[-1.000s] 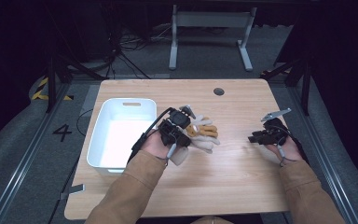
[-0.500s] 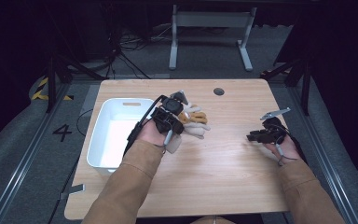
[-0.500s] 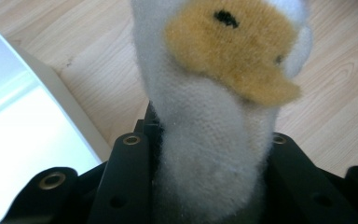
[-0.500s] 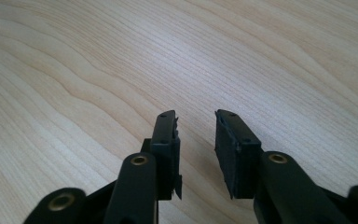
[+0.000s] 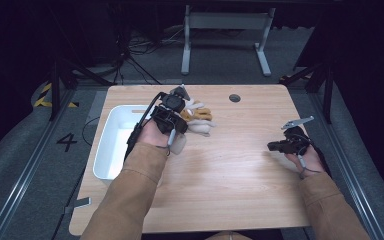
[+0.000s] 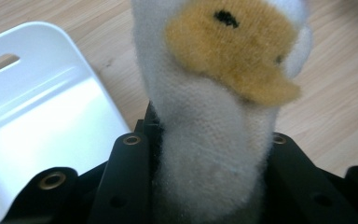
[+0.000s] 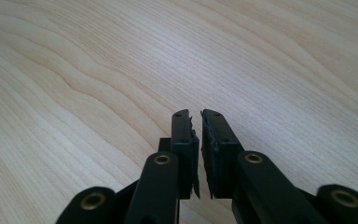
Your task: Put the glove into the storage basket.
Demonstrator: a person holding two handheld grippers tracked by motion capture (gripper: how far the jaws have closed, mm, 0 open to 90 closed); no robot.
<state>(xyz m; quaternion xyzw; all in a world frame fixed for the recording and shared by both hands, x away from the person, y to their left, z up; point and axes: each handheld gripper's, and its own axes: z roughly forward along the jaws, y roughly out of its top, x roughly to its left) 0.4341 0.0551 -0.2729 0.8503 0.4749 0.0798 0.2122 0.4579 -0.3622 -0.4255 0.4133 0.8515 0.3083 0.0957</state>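
Near the table's [image 5: 220, 195] right edge, the right gripper [image 5: 275, 146] rests low over bare wood, its jaws having just been closing until nearly pressed together, with nothing between them. Farther off, toward the far left part of the table, the left gripper [image 5: 179, 95] pinches a white and tan plush toy [image 6: 214, 116] between its jaws, just beside the right rim of the white bin [image 5: 111, 135], close to the table's left edge.

One plush toy [image 6: 214, 93], one white bin [image 5: 111, 145], one table [image 5: 230, 180], two grippers.
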